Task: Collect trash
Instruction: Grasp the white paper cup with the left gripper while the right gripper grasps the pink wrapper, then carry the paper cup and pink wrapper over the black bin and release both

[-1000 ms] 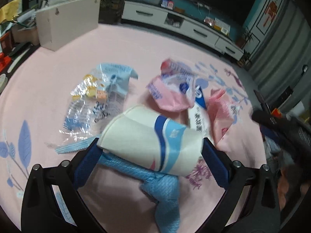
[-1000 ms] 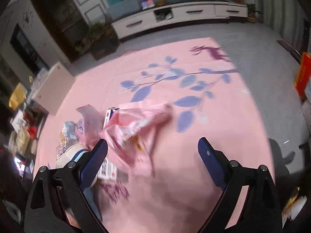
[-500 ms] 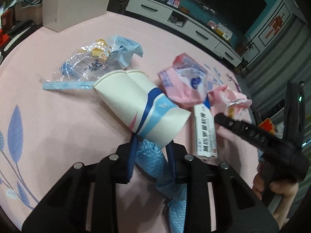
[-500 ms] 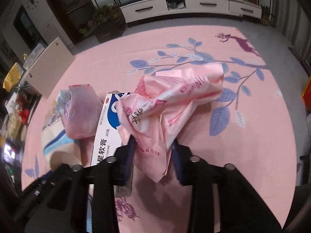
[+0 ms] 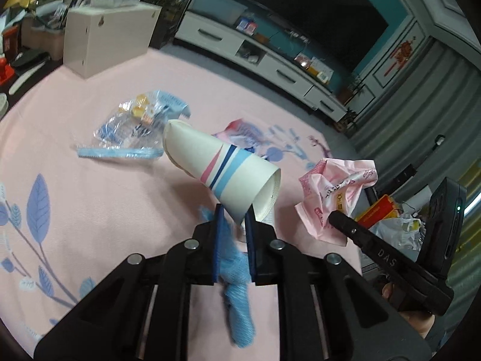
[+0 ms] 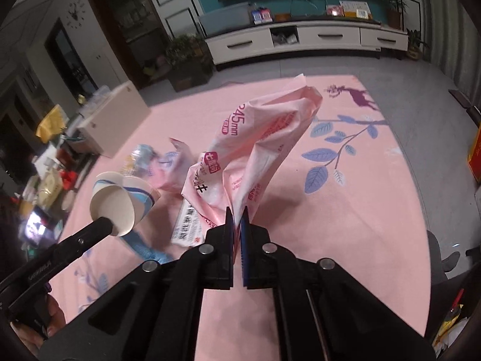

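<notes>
A second ago both my grippers stood wide open over the litter; now my left gripper (image 5: 233, 215) is closing on the rim of the paper cup (image 5: 222, 170), lifted clear of the pink rug (image 5: 90, 186) near its middle. My right gripper (image 6: 237, 215) is clamped on the pink wrapper (image 6: 258, 153), also raised. The blue cloth (image 5: 237, 288), clear bag (image 5: 135, 123) and white box (image 6: 188, 225) stay on the rug.

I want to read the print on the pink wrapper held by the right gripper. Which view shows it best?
The right wrist view: the pink wrapper fills the middle, its print facing the camera, pinched by the right gripper. The left wrist view shows it small and crumpled near the edge, lettering mostly illegible.
</notes>
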A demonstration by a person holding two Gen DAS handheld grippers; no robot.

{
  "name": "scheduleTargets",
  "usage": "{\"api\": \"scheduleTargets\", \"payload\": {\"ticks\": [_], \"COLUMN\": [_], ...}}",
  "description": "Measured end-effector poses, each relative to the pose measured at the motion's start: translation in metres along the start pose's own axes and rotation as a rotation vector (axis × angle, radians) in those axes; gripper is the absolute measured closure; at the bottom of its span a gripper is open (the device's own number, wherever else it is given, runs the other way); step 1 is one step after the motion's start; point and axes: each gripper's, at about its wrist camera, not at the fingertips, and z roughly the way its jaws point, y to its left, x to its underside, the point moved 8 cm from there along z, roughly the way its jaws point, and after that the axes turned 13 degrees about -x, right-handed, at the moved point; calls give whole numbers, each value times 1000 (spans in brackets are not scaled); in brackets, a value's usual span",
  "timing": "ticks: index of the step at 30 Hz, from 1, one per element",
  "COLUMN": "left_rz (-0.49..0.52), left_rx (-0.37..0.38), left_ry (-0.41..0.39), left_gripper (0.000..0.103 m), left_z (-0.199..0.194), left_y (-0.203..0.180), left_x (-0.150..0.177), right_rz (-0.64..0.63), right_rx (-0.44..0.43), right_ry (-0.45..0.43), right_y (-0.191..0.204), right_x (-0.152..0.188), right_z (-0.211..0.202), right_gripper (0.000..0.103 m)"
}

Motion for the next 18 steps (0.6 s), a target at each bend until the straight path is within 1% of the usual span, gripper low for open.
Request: {"api": "scheduleTargets", "payload": {"ticks": [4, 9, 12, 18], "left_rz": [-9, -63, -75, -26], "left_rx": [52, 124, 165, 215], "left_ry": [-43, -81, -102, -125], "left_gripper": [88, 88, 88, 88], "left_z": [-28, -56, -70, -93], "left_y": [-4, -8, -15, -39], "left_x": [0, 6, 7, 15], "right_rz": [-21, -36, -40, 7], "right_rx": [-20, -20, 6, 39], "right_ry": [-49, -101, -137, -200], "right_y": [15, 20, 13, -12], "right_x": [1, 14, 26, 50], "right_z": [-28, -69, -92, -129], "right_gripper": [98, 98, 98, 98]}}
